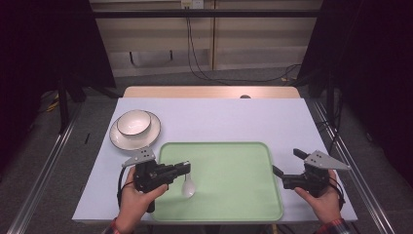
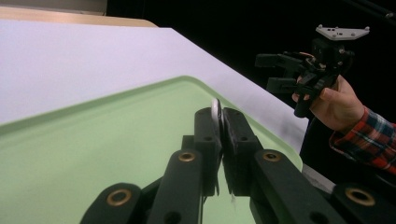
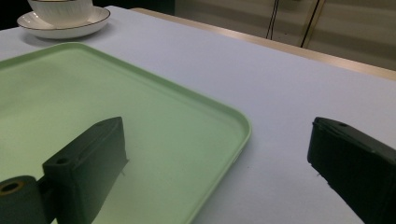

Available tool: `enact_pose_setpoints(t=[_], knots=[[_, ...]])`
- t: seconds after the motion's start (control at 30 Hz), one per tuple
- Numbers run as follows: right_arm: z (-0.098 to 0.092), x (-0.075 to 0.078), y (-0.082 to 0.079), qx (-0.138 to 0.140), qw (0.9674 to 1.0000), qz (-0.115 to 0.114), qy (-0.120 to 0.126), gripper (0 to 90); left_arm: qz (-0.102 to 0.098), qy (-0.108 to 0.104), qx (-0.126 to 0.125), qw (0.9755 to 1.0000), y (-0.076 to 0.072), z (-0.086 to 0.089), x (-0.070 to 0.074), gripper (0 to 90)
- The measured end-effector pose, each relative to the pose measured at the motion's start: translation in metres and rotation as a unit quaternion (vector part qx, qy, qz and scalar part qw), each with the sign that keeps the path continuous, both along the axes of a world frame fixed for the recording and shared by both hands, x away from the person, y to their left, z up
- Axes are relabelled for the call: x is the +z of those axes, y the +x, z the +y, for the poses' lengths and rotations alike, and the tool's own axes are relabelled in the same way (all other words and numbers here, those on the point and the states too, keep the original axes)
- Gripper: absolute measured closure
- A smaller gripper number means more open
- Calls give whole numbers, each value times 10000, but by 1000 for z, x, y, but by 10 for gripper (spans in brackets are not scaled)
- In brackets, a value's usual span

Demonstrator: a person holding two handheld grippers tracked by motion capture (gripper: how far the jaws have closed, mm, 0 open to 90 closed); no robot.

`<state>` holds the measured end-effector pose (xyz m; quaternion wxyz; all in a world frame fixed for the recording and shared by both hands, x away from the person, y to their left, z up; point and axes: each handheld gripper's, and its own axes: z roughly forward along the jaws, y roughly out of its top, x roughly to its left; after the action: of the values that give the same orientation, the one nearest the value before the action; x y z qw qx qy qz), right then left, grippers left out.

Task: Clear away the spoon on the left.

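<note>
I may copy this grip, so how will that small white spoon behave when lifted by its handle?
The glossy white ceramic-looking spoon is probably stiff, and slippery between the left gripper's shut black jaws. Clamped by the thin handle edge with the bowl hanging over the pale green plastic tray, it may swivel downward. It would likely chip if dropped.

You see a smooth, matt plastic-looking green tray [image 1: 229, 195], a glossy white ceramic-looking spoon [image 1: 188, 187], bowl [image 1: 134, 122] and plate [image 1: 146, 139], a matt pale table top [image 1: 234, 119] and your matt black plastic-looking left gripper [image 1: 187, 167].
</note>
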<state>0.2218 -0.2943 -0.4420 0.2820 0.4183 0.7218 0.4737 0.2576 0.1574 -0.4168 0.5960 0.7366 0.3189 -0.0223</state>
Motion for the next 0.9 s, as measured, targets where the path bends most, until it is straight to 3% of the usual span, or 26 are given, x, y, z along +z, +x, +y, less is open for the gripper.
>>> enact_pose_setpoints(t=[0.17,0.9], knots=[[0,0,0,-15,10000,-9,9,41,59,102,-45,9999,0,-3,-5,850],[0,-1,1,22,10000,4,-23,40,109,74,64,9999,11,0,-12,836]])
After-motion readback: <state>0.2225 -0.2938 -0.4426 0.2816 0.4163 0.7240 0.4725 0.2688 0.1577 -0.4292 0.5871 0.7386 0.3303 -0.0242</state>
